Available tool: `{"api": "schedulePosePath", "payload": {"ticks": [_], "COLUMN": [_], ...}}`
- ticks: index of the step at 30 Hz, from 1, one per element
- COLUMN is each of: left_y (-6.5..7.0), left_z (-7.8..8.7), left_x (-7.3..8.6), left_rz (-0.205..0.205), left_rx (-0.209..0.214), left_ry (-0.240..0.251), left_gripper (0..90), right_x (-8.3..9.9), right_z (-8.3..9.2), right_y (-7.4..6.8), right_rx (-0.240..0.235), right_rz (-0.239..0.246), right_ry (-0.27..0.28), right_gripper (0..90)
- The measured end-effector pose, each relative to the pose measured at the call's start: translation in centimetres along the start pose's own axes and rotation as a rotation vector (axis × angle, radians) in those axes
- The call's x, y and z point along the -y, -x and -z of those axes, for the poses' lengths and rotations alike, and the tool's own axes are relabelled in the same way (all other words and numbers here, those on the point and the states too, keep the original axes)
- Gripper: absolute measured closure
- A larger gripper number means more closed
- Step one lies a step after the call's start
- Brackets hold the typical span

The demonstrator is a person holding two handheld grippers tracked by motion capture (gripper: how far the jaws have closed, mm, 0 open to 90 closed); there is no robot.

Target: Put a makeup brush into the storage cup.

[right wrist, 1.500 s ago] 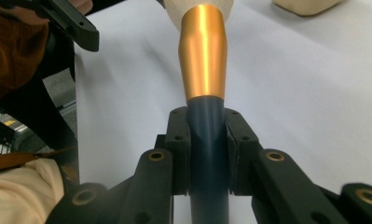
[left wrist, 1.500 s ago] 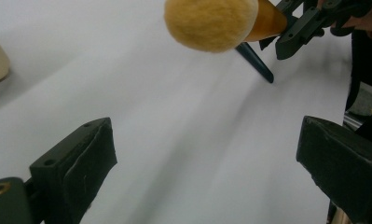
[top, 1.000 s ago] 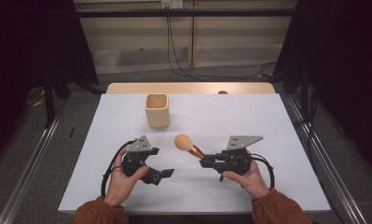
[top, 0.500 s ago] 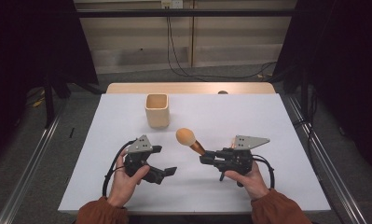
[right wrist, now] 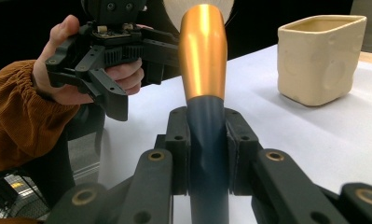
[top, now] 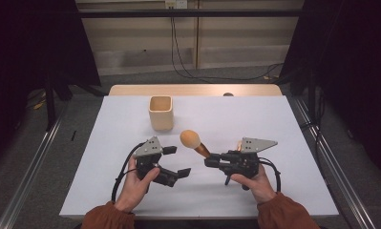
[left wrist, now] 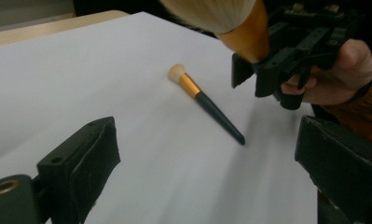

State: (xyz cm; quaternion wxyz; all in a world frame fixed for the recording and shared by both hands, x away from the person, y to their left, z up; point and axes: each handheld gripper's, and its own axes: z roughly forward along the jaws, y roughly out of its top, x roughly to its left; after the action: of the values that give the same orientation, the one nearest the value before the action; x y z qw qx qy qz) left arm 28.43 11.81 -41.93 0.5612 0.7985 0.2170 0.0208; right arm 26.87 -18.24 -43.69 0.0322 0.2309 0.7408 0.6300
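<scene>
Above the table (top: 283, 138), the right gripper (top: 212, 161) clamps a big brush (top: 193, 141), not yet in the cup (top: 161, 112); the left gripper (top: 176, 162) gapes empty, a small brush (left wrist: 206, 103) left lying.

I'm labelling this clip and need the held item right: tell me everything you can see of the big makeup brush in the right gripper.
The big makeup brush has a rounded, fluffy tan head, a shiny gold tapered ferrule and a dark navy handle. The right gripper is shut on the handle just below the ferrule, its pads pressing both sides. The brush is held off the white table, slanting up with its head pointing toward the cream cup and not touching it.
</scene>
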Motion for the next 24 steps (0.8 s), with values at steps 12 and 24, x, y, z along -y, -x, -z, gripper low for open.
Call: {"api": "schedulePosePath", "payload": {"ticks": [12, 24], "left_y": [0.7, 0.5], "left_z": [-1.4, -2.6], "left_x": [-1.1, -1.5], "left_rz": [-0.008, 0.025], "left_rx": [0.041, 0.067], "left_ry": [0.052, 0.101], "left_gripper": [4.5, 11.9], "right_x": [-0.1, -0.1], "right_z": [-0.1, -0.2], "right_y": [-0.1, -0.2], "right_rx": [-0.013, -0.019], "right_rz": [0.017, 0.024], "right_ry": [-0.005, -0.004], "right_gripper": [75.4, 75.4]}}
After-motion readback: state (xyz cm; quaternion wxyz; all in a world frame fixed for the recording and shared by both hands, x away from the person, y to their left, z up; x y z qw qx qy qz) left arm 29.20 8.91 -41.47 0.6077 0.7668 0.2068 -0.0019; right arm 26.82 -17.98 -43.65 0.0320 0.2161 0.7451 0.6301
